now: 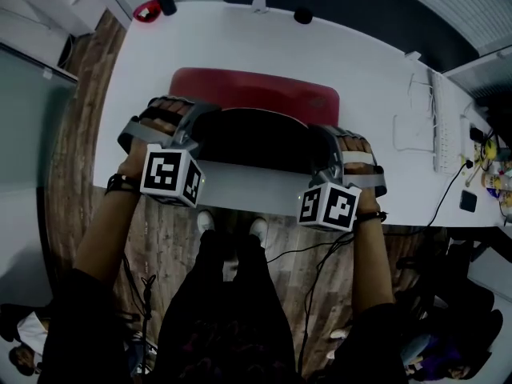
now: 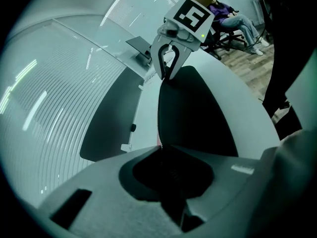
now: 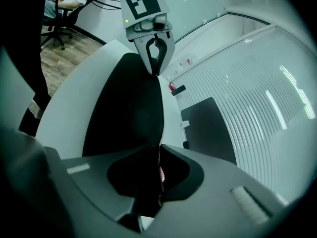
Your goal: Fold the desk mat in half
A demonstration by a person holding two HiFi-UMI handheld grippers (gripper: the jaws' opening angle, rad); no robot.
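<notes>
Both grippers are on the desk mat [image 1: 256,90] here, and the fold is underway. The mat lies across the middle of the desk [image 1: 240,30], its red face showing along the side farther from the person. The side toward the desk's near edge is lifted, dark underside up, and arches over like a low tunnel.

The left gripper [image 2: 159,150] has its jaws pressed together on the mat's left corner, with the thin edge running straight into the seam between them. It's the same on the other side: the right gripper [image 3: 159,150] pinches the right corner, a sliver of red just visible in the bite. Each gripper's view looks along the raised edge to the other gripper, so the edge is stretched fairly taut between them.

I'd put this at the carry-over stage, roughly halfway. The lifted edge hangs over the desk's centre and hasn't met the far edge of the mat.

The next move calls for both grippers to travel together toward the far side of the desk. They need to stay level and evenly spaced, then lower the held edge onto the red edge so the corners line up before letting go. If one side gets ahead, the fold will likely skew.
</notes>
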